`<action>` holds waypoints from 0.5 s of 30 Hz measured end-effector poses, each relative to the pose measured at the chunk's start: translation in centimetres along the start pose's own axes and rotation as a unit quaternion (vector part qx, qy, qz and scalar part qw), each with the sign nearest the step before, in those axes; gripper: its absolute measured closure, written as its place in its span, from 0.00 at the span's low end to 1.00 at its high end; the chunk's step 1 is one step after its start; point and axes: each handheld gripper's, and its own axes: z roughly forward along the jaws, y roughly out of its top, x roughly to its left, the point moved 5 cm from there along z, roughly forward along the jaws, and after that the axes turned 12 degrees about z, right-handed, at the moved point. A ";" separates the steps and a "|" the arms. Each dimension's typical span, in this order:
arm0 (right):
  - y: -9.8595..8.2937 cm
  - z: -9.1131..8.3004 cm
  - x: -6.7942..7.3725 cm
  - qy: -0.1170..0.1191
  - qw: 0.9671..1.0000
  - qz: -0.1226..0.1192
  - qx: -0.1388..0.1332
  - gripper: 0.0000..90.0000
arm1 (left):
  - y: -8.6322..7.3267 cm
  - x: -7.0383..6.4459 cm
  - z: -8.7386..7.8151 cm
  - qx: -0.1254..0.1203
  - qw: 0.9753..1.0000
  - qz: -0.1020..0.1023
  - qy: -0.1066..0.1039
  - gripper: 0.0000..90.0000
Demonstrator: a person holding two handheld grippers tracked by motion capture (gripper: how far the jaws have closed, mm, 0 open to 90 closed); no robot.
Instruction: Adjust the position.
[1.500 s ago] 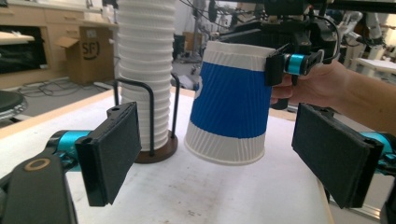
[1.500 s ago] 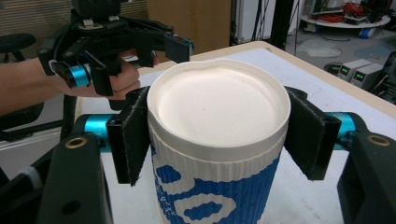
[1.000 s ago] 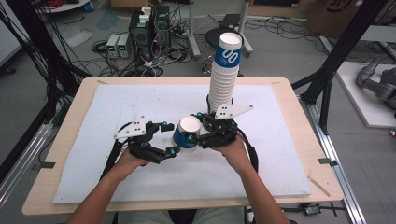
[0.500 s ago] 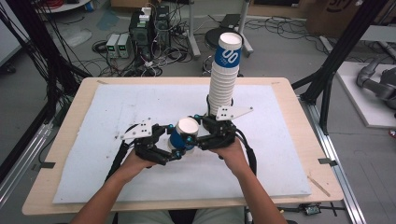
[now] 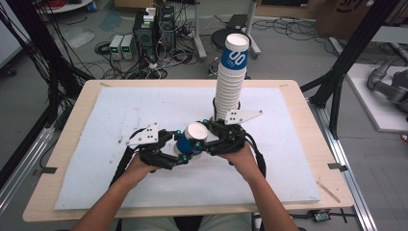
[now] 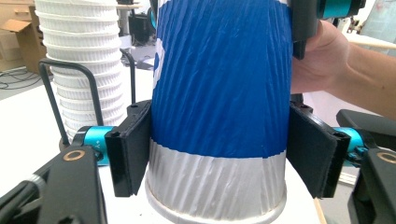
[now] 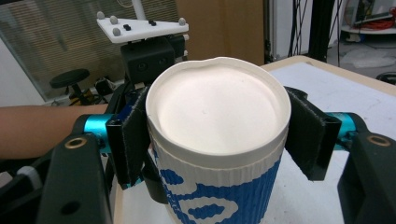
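A blue and white ribbed paper cup (image 5: 191,140) is held over the white mat, between both grippers. My left gripper (image 5: 181,151) clamps its lower body from the left; in the left gripper view both pads press the cup (image 6: 219,93), with the left gripper (image 6: 219,158) shut on it. From the right, my right gripper (image 5: 207,140) grips the end near the closed white face; the right gripper view has the cup (image 7: 217,116) squeezed by the right gripper (image 7: 217,135). Just behind stands a tall stack of cups (image 5: 231,79) on the mat.
The stack of cups (image 6: 84,70) sits in a black wire holder right behind the held cup. A white mat (image 5: 134,110) covers the wooden table (image 5: 62,159). Cables, boxes and dark frame posts lie on the floor beyond the far edge.
My left gripper has moved right up to the cup and shut on it. The cup, held by the right gripper, drifted slightly left and nearer.
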 end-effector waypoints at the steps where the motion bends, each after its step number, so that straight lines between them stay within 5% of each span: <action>1: 0.0 0.0 0.0 0.001 1.000 0.000 0.001 0.34 | 0.0 0.0 0.0 0.000 1.000 0.000 0.000 0.32; 7: 0.3 -0.2 0.2 -0.009 1.000 0.006 0.010 0.22 | 0.2 0.0 -0.2 -0.001 1.000 -0.008 -0.006 0.33; 15: 1.2 -1.5 0.1 -0.024 0.999 -0.006 0.021 0.20 | 0.6 0.2 -0.6 0.028 1.000 -0.003 -0.010 0.33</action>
